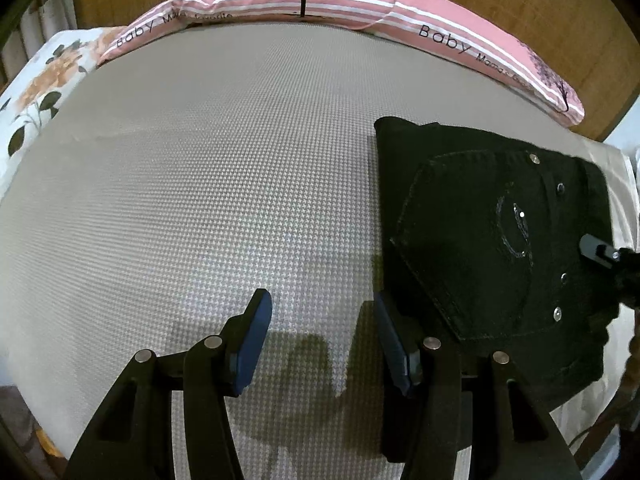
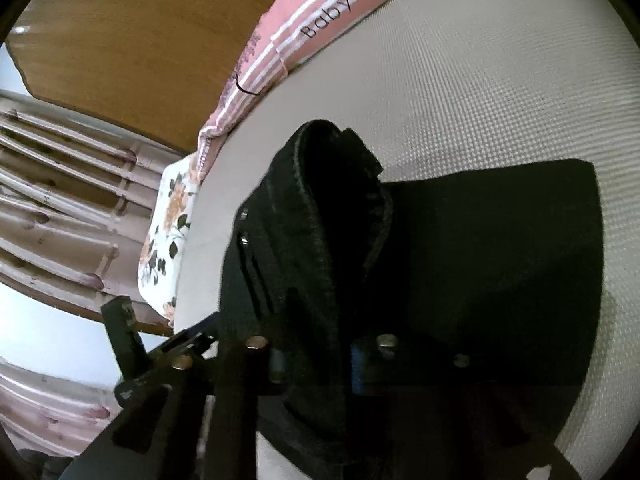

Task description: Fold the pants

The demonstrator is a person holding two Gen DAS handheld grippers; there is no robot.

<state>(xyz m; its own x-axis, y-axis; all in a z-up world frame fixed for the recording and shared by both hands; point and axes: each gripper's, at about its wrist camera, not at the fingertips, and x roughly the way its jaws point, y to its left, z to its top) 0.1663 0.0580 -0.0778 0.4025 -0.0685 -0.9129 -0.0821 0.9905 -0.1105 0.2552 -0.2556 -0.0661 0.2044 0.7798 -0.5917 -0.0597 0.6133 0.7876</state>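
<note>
On the bed [image 1: 208, 184], toward its right side, the black pants [image 1: 492, 232] are lying as a compact folded bundle, back pocket and rivets facing up, which suggests the folding is well along. The left gripper [image 1: 320, 336] is hovering just beside the bundle's near-left edge with its fingers [image 1: 252, 344] spread apart and nothing between them; its right finger is sitting close to the cloth, though whether it is touching is unclear. It is probably waiting there to pin or smooth the fold.

From the right gripper [image 2: 316, 364], the pants [image 2: 480, 248] are looking different: a thick edge of cloth, seemingly the waistband, is rising up and curling over, and the fingers [image 2: 358, 368] are closing on it from both sides, apparently to lift that layer across. The left view is showing only a small tip of that gripper at the bundle's far-right edge, and none of the raised cloth. A pink pillow [image 1: 320, 0] and a flowered pillow [image 1: 44, 80] are lining the wooden headboard [image 1: 500, 4].
</note>
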